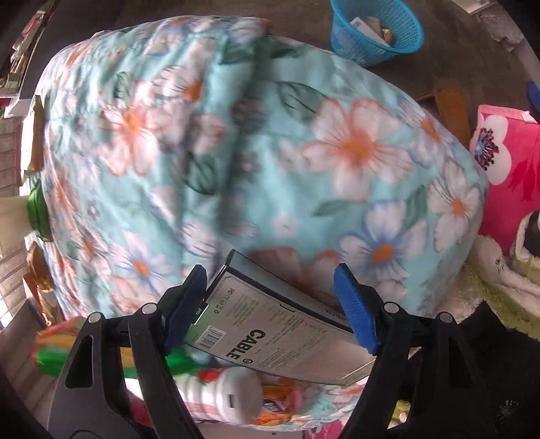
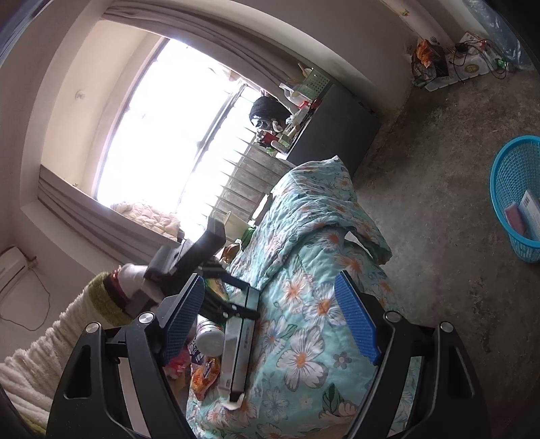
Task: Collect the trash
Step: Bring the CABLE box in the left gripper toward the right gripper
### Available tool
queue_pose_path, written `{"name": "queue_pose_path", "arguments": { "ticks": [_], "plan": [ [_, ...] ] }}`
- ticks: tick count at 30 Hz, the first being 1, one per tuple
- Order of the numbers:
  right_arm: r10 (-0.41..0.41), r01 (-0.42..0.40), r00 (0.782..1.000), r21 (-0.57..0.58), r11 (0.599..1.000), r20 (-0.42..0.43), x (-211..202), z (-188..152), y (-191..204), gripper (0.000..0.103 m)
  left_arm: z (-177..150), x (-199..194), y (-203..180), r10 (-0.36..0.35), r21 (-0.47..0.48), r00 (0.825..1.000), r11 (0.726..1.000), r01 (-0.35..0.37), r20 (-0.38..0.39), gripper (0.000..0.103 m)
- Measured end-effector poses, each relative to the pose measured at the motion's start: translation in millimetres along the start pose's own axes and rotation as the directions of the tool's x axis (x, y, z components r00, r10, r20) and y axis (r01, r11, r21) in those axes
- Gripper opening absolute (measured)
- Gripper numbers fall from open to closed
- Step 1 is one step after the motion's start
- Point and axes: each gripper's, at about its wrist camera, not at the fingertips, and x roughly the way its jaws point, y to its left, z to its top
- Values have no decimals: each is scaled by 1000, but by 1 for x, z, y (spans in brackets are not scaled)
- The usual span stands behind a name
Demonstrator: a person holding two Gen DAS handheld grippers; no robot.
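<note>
**Stock on view: bed, basket, box**

I am logging: floral quilt (image 1: 236,152) covering the bed; blue basket (image 1: 376,30) sitting on the floor beyond; cable box (image 1: 280,324) being clenched by my left gripper (image 1: 270,304); right gripper (image 2: 270,317) hanging released over the quilt

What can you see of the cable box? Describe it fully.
The cable box is a flat, long cardboard pack, white-grey with dark edges, printed "CABLE" with a barcode and small text. It lies tilted between the pads of the left hand-held gripper, over the floral quilt. In the right wrist view it appears edge-on.
</note>
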Motion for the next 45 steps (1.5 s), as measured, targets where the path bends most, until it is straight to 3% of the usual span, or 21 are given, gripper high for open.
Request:
{"name": "queue_pose_path", "arguments": {
  "ticks": [3,5,7,9,12,14,17,19,21,23,26,31,38,45],
  "plan": [
    [11,-11,1000,-12,1000,4,-2,0,6,77,-34,-11,-22,-49,-27,991,998,53,123,73],
    [15,-15,1000,-20,1000,3,-1,-1,11,77,-57,-26,-32,-65,-60,966,995,82,251,73],
    [14,-14,1000,-30,999,0,0,-3,16,77,-89,-48,-28,-21,-128,914,989,80,406,74],
    [15,-15,1000,-45,999,-3,1,-4,22,77,-126,-69,-23,42,-242,842,964,107,538,74],
    [12,-13,1000,-62,998,-16,6,-7,29,77,-168,-71,-42,74,-319,734,926,201,675,84],
    [5,-7,999,-62,998,-31,12,-10,31,77,-170,-50,-61,78,-368,708,890,268,702,84],
    [8,-12,998,-64,998,-55,19,-15,34,77,-191,-16,-77,123,-464,690,820,334,714,84],
    [11,-16,998,-77,997,-64,21,-17,40,77,-185,6,-68,144,-512,693,780,360,707,84],
    [12,-19,997,-91,996,-70,22,-19,46,77,-183,21,-69,168,-559,713,748,358,681,84],
    [18,-25,997,-100,995,-75,23,-21,50,77,-178,30,-71,146,-557,718,739,378,681,84],
    [20,-29,997,-112,993,-80,23,-24,57,77,-170,40,-71,172,-586,743,735,341,647,84],
    [8,-20,997,-139,990,-83,24,-27,64,77,-165,54,-63,166,-629,767,690,358,620,84],
    [-94,71,991,-225,972,-94,37,-39,80,77,-154,65,-62,160,-634,781,690,349,604,85],
    [-166,123,979,-309,943,-115,48,-54,105,77,-154,67,-60,151,-606,760,707,364,632,85]
  ]
}}
